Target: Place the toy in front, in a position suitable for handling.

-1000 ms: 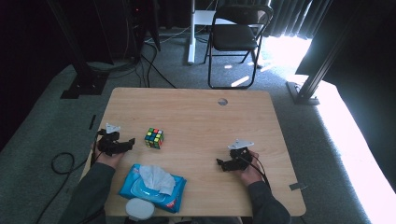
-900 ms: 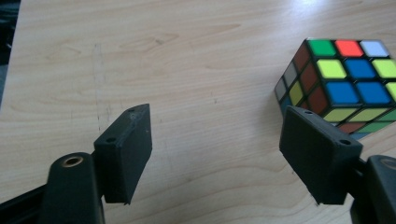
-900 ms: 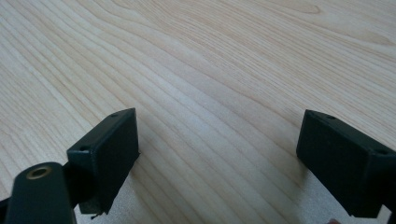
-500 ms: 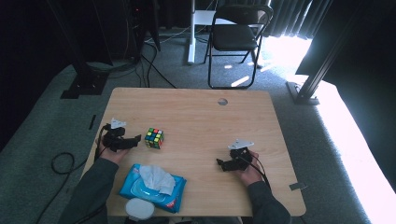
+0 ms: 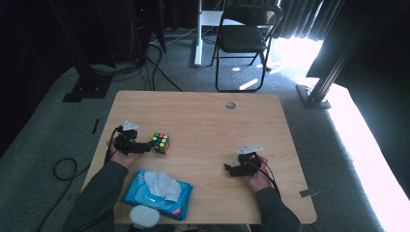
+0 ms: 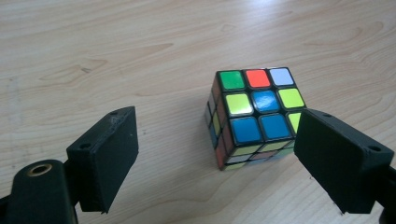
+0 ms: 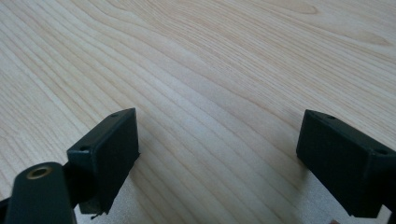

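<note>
A scrambled Rubik's cube (image 5: 160,143) rests on the left part of the wooden table (image 5: 203,111). My left gripper (image 5: 146,147) lies level just left of it, tips at the cube. In the left gripper view the cube (image 6: 254,116) sits just ahead of the open left gripper (image 6: 217,140), nearer the right jaw; neither pad presses on it. Those jaws have just been opening. My right gripper (image 5: 231,170) is held low over the right half of the table. The right gripper view has that gripper (image 7: 217,144) open over bare wood, with nothing between its jaws.
A blue pack of wet wipes (image 5: 158,193) with a tissue pulled up lies near the front left edge, a white round lid (image 5: 144,216) beside it. A cable hole (image 5: 230,105) is at the table's far side. A folding chair (image 5: 244,38) stands behind.
My left gripper has moved right, closer to the cube, until its tips reach it. The right gripper and the cube have stayed where they were.
</note>
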The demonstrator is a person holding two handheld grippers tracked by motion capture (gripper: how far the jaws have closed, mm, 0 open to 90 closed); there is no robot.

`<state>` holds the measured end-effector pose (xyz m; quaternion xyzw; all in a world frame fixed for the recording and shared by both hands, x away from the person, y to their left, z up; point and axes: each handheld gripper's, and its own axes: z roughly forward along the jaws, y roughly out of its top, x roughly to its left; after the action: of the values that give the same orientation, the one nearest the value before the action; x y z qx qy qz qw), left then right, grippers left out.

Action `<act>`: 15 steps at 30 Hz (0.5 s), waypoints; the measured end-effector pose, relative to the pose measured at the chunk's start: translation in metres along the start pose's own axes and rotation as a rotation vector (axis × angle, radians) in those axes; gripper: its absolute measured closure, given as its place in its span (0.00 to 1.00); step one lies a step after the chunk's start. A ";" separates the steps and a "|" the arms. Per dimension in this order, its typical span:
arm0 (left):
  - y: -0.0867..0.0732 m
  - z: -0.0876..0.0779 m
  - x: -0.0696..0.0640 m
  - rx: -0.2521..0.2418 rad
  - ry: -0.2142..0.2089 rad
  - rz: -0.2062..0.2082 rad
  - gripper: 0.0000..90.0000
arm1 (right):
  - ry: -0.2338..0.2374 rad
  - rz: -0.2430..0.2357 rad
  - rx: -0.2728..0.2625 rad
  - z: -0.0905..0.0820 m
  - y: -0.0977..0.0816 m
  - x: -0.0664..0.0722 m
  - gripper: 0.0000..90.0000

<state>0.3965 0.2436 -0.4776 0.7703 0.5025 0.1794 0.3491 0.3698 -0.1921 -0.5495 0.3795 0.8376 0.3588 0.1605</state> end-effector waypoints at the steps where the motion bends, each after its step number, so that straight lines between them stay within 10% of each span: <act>1: 0.001 0.001 -0.001 -0.001 0.000 -0.001 0.16 | 0.000 0.000 0.000 0.000 0.000 0.000 0.14; 15: 0.010 0.012 -0.013 0.025 -0.012 0.012 0.16 | -0.009 0.008 0.001 0.001 0.001 -0.001 0.14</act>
<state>0.4046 0.2254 -0.4779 0.7787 0.4981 0.1706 0.3413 0.3713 -0.1917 -0.5494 0.3845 0.8355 0.3573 0.1625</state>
